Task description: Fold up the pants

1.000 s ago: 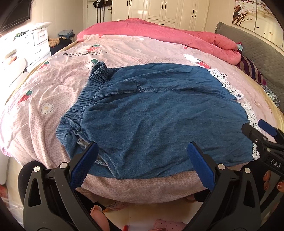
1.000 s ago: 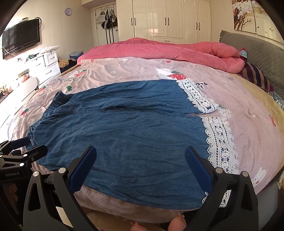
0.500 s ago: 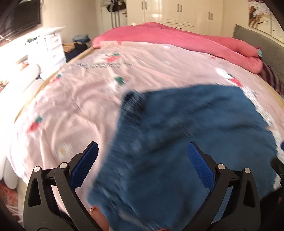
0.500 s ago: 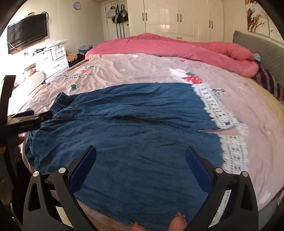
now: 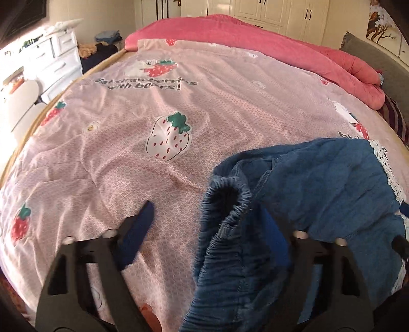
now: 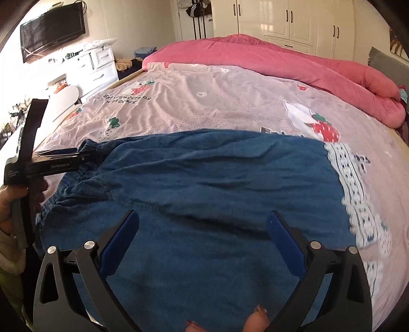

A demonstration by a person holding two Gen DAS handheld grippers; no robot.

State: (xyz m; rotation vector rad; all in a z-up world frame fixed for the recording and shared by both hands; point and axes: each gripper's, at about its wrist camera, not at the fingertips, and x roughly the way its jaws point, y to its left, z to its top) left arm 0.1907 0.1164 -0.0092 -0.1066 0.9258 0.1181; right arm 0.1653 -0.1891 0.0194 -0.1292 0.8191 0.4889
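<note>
The pants (image 6: 204, 194) lie spread across the near side of the bed (image 5: 127, 158), waistband to my left, lace hems (image 6: 358, 194) to my right. I judge the folding barely begun: the legs lie flat side by side, with no fold made yet.

My left gripper (image 5: 207, 229) sits at the waistband (image 5: 225, 229). The elastic bunches up between my fingers, and the right-hand camera shows their tips (image 6: 84, 154) drawn together at that edge, so I think I am clamped on it, though cloth hides one pad. My right gripper (image 6: 202, 229) hovers over the middle of the pants, fingers wide apart, gripping nothing.

The sheet under the pants is pink with strawberry prints, and a rolled pink quilt (image 6: 281, 58) lies along the far side. Around the bed stand white wardrobes (image 6: 294, 20), a white dresser (image 6: 99, 63) and a wall television (image 6: 51, 30).
</note>
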